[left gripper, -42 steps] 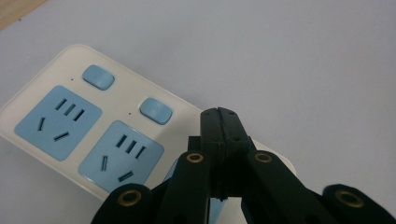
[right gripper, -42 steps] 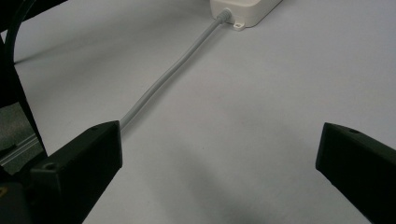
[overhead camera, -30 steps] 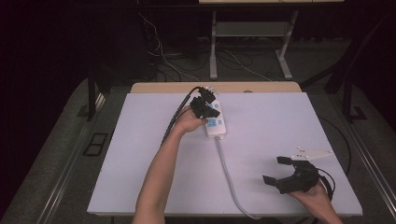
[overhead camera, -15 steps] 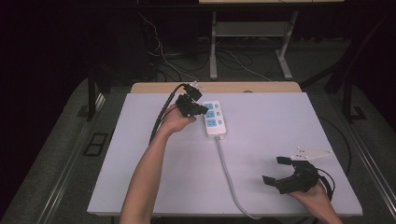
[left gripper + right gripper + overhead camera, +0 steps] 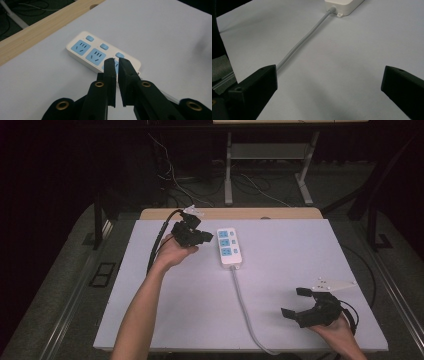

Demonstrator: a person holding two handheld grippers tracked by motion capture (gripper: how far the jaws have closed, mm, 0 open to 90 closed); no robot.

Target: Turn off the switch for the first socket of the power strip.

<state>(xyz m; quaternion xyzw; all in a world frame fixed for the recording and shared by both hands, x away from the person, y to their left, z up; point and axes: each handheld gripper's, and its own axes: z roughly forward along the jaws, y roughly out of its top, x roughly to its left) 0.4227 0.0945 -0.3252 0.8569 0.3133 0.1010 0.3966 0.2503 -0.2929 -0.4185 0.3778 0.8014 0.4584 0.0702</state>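
The left gripper (image 5: 192, 234) is held above the far left part of the desk (image 5: 295, 250), lifted clear of the surface by the person's left hand (image 5: 172, 254). In the left gripper view its two black jaws are seen almost together, with only a thin slit between them; they have just been parting slightly, and nothing is gripped between them. A black cable (image 5: 159, 237) is seen trailing from it toward the far edge of the desk.

Just beside this gripper, to its right in the high view, a white power strip (image 5: 229, 247) is laid flat on the desk, apart from the jaws. Three pale blue sockets and three small blue switches are shown on its top face (image 5: 96, 53). A grey-white cord (image 5: 245, 305) is run from its near end toward the near edge of the desk; the same cord (image 5: 304, 40) is seen in the right gripper view.

The right gripper (image 5: 302, 302) is held low over the near right part of the desk by the right hand (image 5: 332, 332), well apart from the strip. Its jaws are spread wide and nothing is held between them. Whether it is resting on the surface cannot be told for certain.

The desk top is white, with a strip of pale wood (image 5: 280, 213) along its far edge.
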